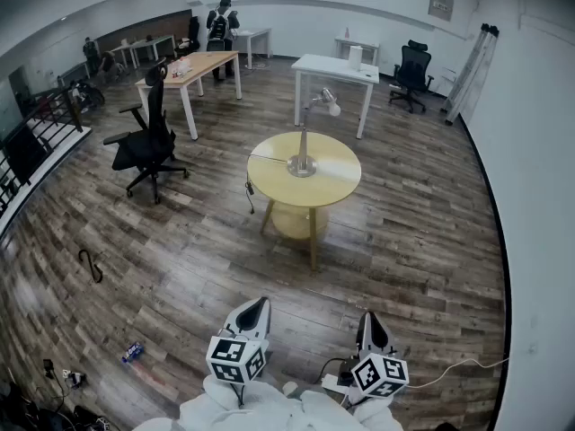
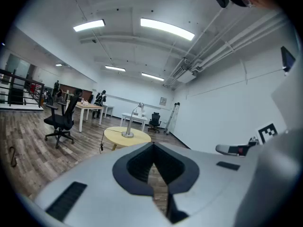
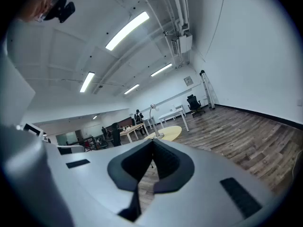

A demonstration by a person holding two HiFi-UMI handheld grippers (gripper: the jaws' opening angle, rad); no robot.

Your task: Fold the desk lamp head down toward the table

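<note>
A silver desk lamp (image 1: pixel 303 155) stands on a round yellow table (image 1: pixel 332 182) in the middle of the room, its stem upright and its head (image 1: pixel 331 102) raised up and to the right. The lamp (image 2: pixel 129 126) shows small and far off in the left gripper view, and the lamp (image 3: pixel 154 123) is also far off in the right gripper view. My left gripper (image 1: pixel 256 310) and right gripper (image 1: pixel 371 327) are low in the head view, well short of the table. Both are shut with nothing between the jaws.
A black office chair (image 1: pixel 148 142) stands left of the round table. White desks (image 1: pixel 334 70) and a wooden desk (image 1: pixel 199 65) lie behind it, with another chair (image 1: pixel 412 74) at the back right. A person (image 1: pixel 219 27) stands far off. A cable (image 1: pixel 90 265) lies on the wood floor.
</note>
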